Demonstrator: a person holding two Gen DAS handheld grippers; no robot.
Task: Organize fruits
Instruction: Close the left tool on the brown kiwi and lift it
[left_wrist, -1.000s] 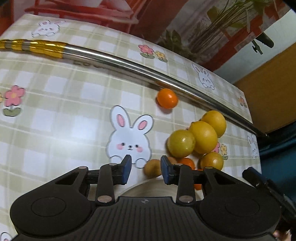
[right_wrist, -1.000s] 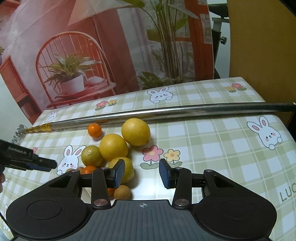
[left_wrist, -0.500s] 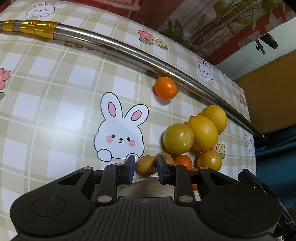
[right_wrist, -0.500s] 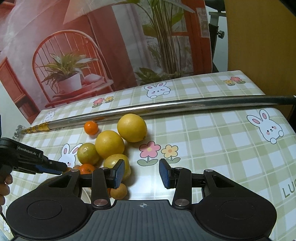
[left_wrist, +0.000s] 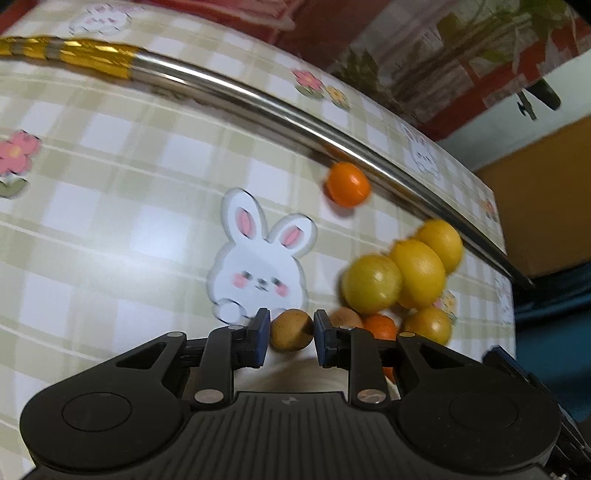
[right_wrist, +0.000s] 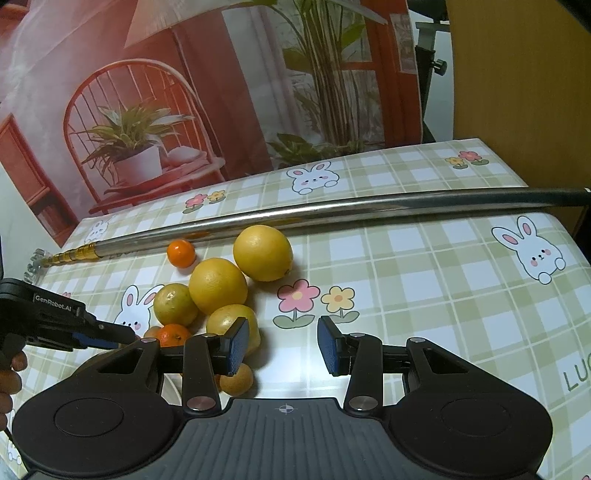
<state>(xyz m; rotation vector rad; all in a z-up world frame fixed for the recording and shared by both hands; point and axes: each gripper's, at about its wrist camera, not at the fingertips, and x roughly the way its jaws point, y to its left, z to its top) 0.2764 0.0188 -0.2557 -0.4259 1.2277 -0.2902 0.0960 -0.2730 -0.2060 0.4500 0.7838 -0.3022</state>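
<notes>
Left claw (left_wrist: 291, 334) clamps small brown fruit (left_wrist: 291, 329) beside citrus pile (left_wrist: 402, 275).

A small tan-brown round fruit (left_wrist: 291, 329) sits pinched between the blue pads of the left tool (left_wrist: 289, 334). Just beside it lie a second tan fruit (left_wrist: 345, 317) and a small orange mandarin (left_wrist: 380, 326). Three large yellow citrus (right_wrist: 218, 285) cluster touching one another on the checked worktop (right_wrist: 424, 280), a lone mandarin (right_wrist: 181, 253) apart near the pole.
</notes>
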